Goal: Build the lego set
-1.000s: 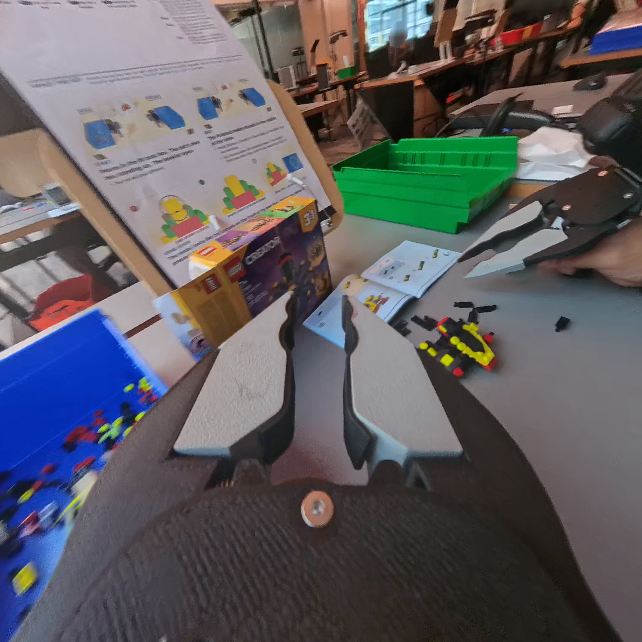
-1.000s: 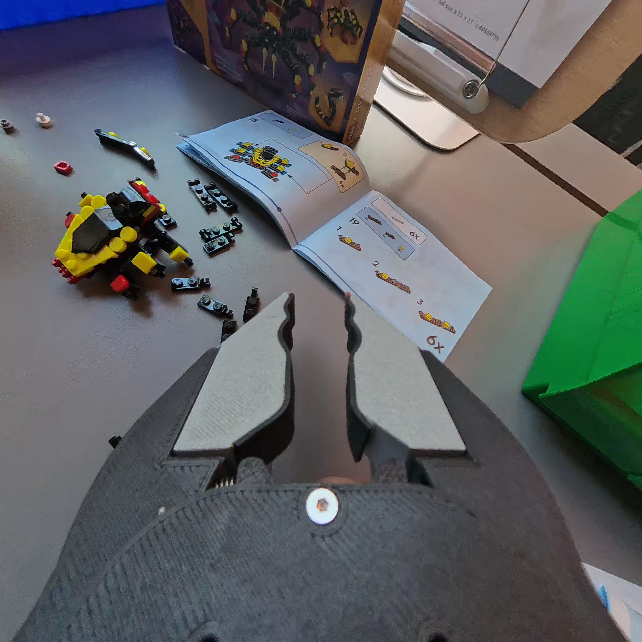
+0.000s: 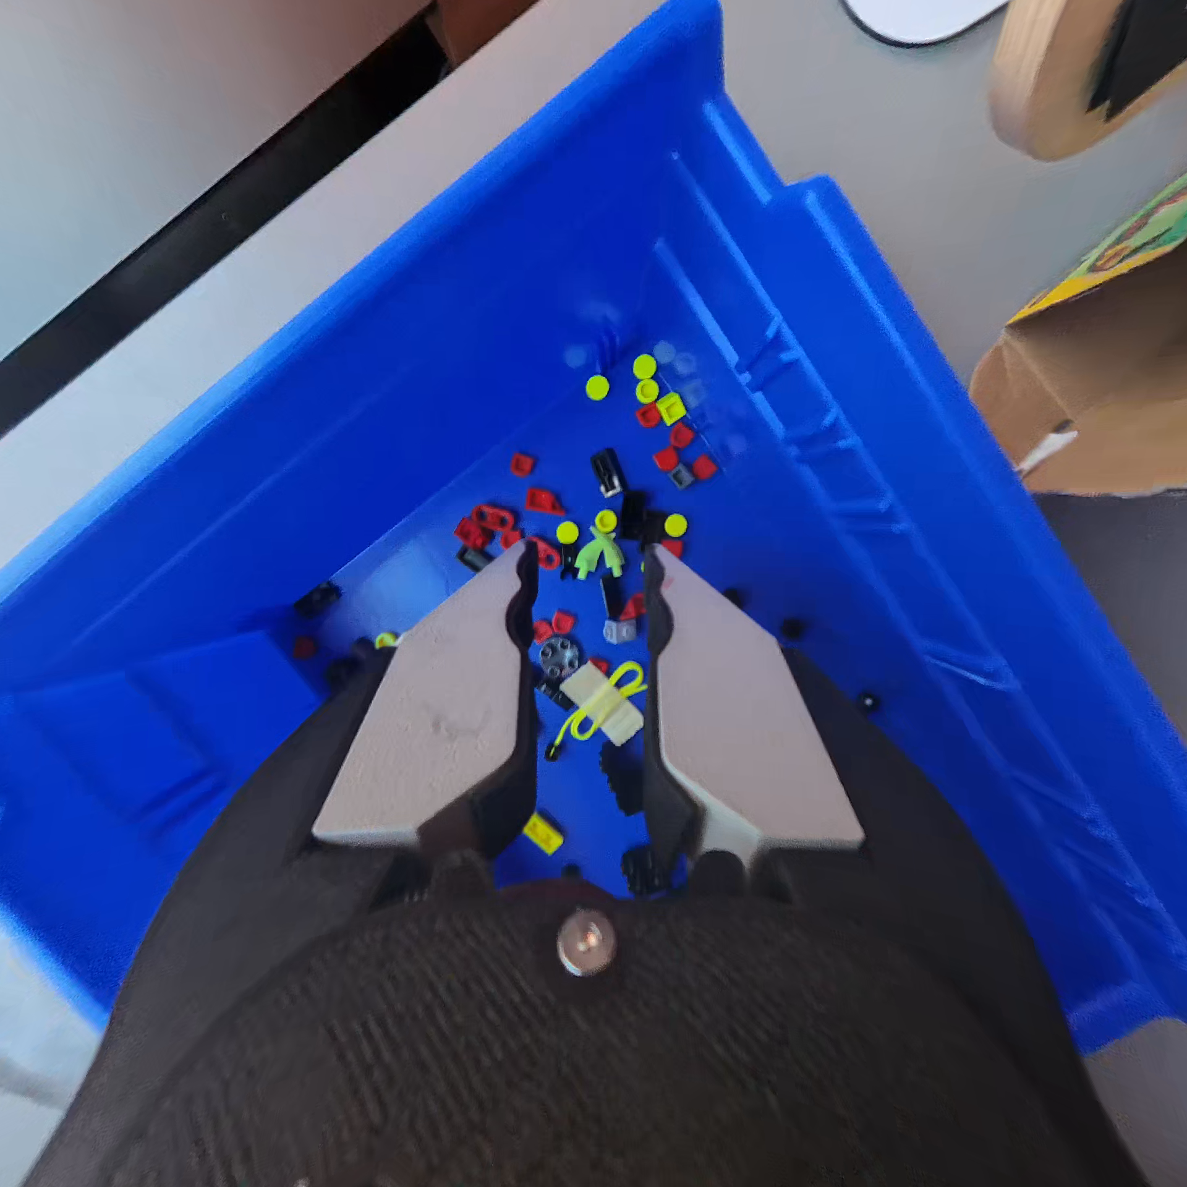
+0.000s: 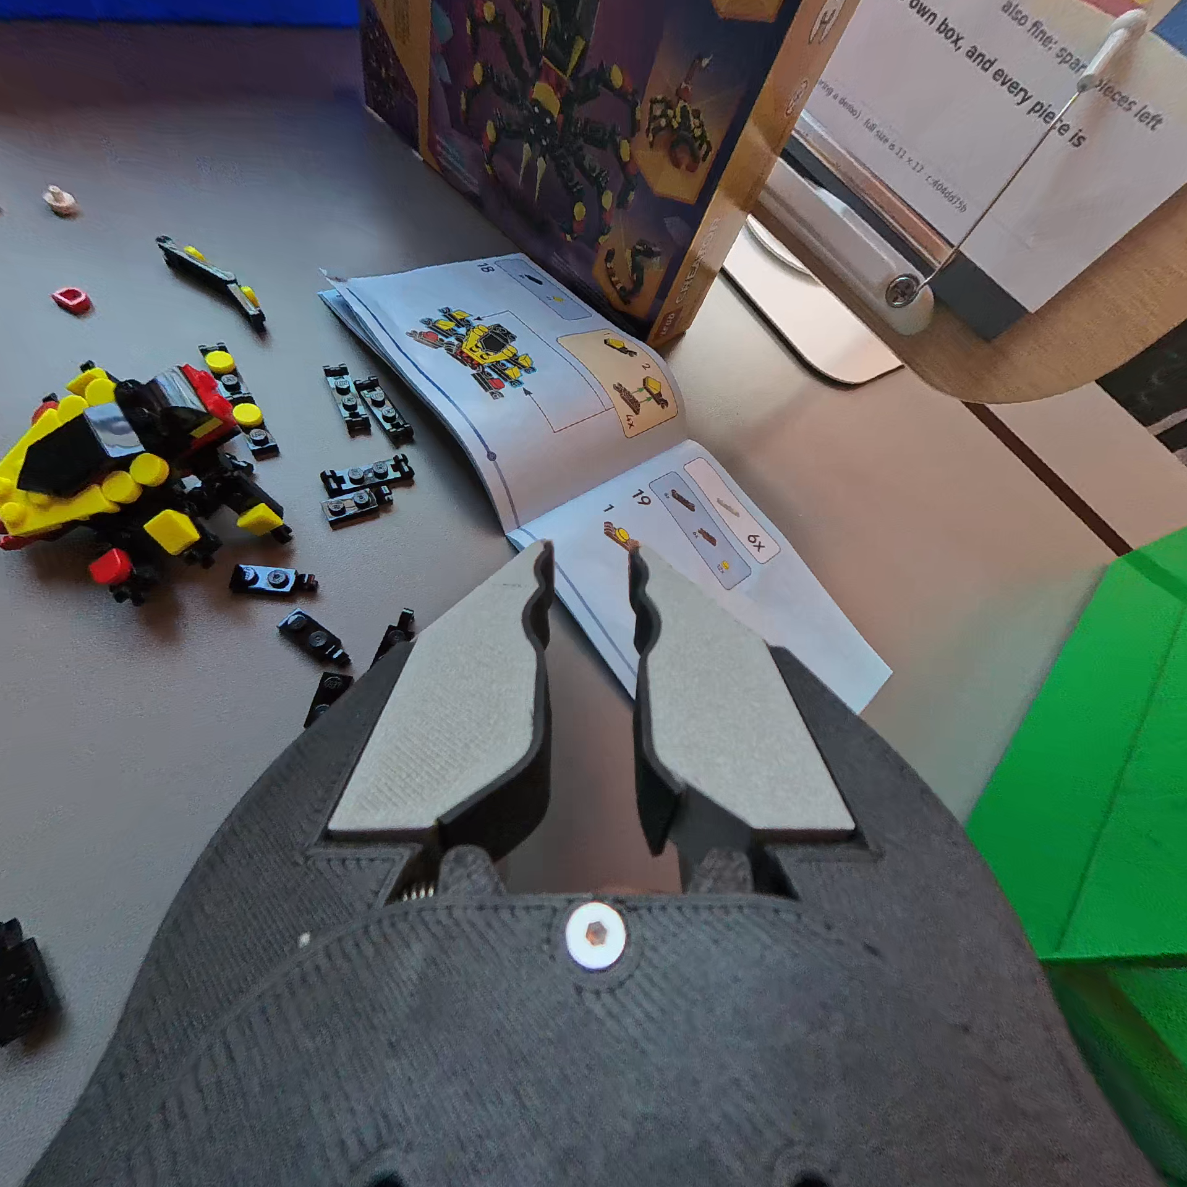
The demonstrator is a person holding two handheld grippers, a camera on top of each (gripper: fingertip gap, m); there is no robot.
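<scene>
A: Where is the left gripper [image 3: 586,557] right now?

B: Above the deep blue plastic bin [image 3: 385,360], pointing down into it. Its jaws are spread and hold nothing. Between the fingertips lies a small lime-green figure-shaped piece [image 3: 598,557], with round yellow studs [image 3: 645,367] and small red tiles [image 3: 545,500] scattered farther in.

A: And nearer the camera?

B: A pale flat piece wrapped in a lime-green string [image 3: 602,701] lies between the fingers, beside a dark grey round plate [image 3: 560,655].

A: What about the right gripper [image 4: 589,553]?

B: Also spread and empty, hovering over the near page of the open instruction booklet [image 4: 533,385]. The half-built yellow, black and red lego model [image 4: 122,462] sits on the grey tabletop [image 4: 867,514] to the left, with loose black hinge plates [image 4: 366,475] between model and booklet. The purple and yellow lego box [image 4: 565,128] stands at the far side.

A: What could go wrong?

B: The bin pieces are tiny and crowded, so I judge that closing the jaws could catch two at once or flick a stud aside. The string could also snag on a finger. The left view is blurred, so I can't identify every piece.
</scene>
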